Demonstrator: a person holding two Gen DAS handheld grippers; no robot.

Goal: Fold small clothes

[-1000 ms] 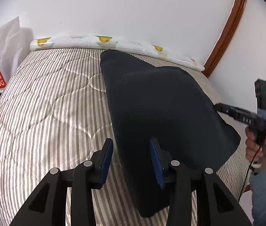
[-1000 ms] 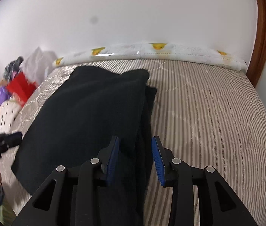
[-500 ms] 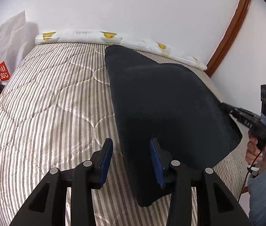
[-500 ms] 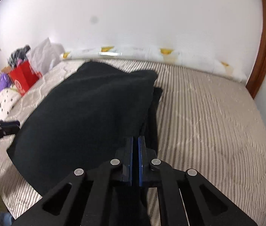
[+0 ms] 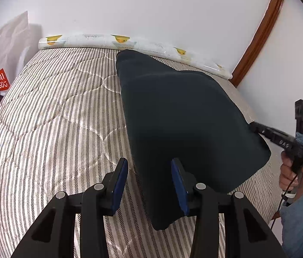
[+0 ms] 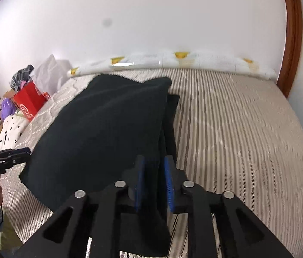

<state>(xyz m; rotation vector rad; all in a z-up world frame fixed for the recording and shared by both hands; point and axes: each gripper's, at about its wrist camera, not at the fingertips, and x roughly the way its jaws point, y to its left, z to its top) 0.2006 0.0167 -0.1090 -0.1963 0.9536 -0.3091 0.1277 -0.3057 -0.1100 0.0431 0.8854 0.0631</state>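
Dark garment (image 5: 185, 124) lies on striped mattress (image 5: 54, 118), long axis running fwd to wall. R gripper (image 6: 154, 185) jaws opening, near-right hem between pads. L gripper (image 5: 149, 182) apart, straddling left hem, unclamped

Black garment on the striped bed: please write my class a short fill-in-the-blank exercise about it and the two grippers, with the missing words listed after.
1. The garment lying on the mattress is ____ in colour.
2. The pads on the fingers of the left gripper are ____.
3. Garment fabric sits between the fingers of the ____ gripper, whose fingers are opening.
4. The bag beside the bed is ____.

Missing words: black; blue; right; red
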